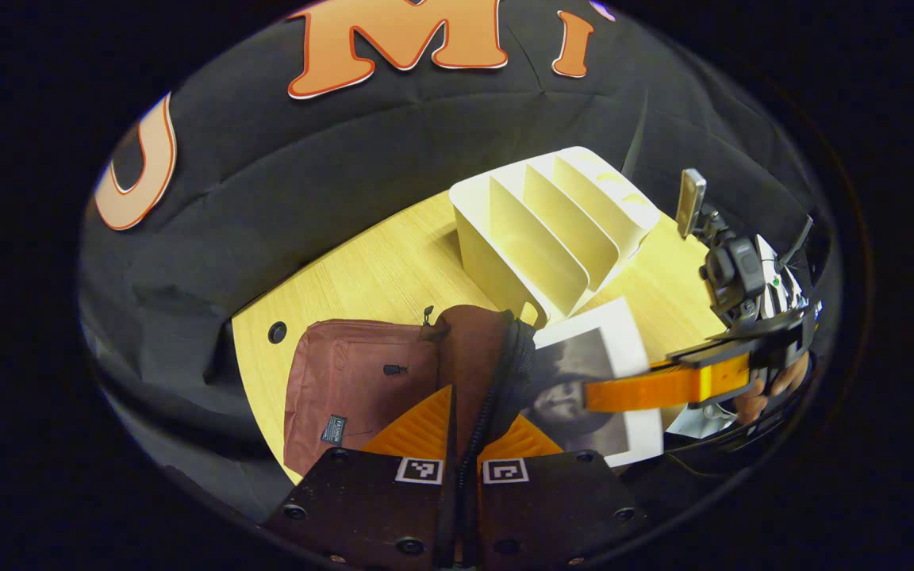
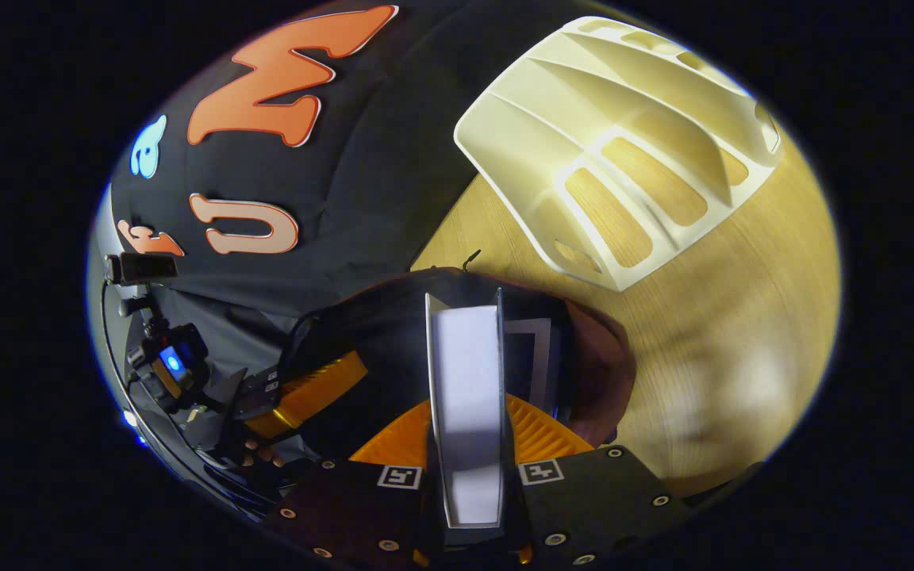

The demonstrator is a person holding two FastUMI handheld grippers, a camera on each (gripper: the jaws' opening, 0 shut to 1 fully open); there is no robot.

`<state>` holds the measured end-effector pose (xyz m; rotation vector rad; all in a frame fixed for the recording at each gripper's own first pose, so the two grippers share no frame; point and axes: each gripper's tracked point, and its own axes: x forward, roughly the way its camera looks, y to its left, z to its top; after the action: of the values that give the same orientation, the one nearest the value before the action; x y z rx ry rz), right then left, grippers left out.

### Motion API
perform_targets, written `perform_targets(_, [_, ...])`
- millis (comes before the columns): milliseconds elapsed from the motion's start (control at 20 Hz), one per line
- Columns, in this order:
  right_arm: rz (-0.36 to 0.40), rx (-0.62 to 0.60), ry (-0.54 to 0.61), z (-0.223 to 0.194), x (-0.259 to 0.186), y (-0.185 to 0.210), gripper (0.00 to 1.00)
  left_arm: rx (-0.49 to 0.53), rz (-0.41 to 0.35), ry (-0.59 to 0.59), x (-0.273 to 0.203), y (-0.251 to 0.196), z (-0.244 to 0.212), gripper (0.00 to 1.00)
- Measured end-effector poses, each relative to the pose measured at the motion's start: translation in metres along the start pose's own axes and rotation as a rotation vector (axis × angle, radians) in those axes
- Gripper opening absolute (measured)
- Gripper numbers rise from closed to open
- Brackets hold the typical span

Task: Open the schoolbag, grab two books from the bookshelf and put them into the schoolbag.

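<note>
**Book held edge-on over the open schoolbag mouth**

In the right gripper view, the right gripper had both fingers pressed on the flat faces of a book, which stood edge-on between them with its pale page block facing the camera. The book's long axis ran straight out along the fingers toward twelve o'clock, its far end already above the dark opening of the schoolbag. What looked like a second book sat just beside it at one o'clock, inside the opening.

In the left gripper view, the left gripper was closed narrowly on the zipper edge of the bag's mouth, holding it up at twelve o'clock. The book's cover lay at two o'clock from those fingers, gripped by the right gripper reaching in from three o'clock, with a hand behind it.

Farther out, the white bookshelf stood on the wooden table at one o'clock, its slots bare.

By judgement, the move turned on the book's long axis pointing down into the opening; the right gripper was the nearer one, and only needed to slide forward while the left kept the mouth wide
</note>
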<state>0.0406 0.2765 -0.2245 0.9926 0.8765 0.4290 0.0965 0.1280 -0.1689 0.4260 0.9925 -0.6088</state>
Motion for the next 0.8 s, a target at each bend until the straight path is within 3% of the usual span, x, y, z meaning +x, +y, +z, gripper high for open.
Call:
perform_targets(550, [0.074, 0.026, -0.009, -0.012, 0.081, 0.007, 0.3, -0.042, -0.006, -0.059, -0.008, -0.014, 0.003, 0.04])
perform_targets(600, [0.071, 0.016, -0.01, -0.014, 0.087, 0.006, 0.19, -0.05, -0.006, -0.06, -0.007, -0.017, 0.005, 0.04])
perform_targets(650, [0.069, 0.016, -0.001, -0.015, 0.092, 0.007, 0.32, -0.056, -0.007, -0.06, -0.006, -0.02, 0.002, 0.04])
perform_targets(800, [0.032, -0.002, 0.02, -0.017, 0.102, 0.001, 0.37, -0.086, -0.01, -0.06, -0.005, -0.021, 0.002, 0.05])
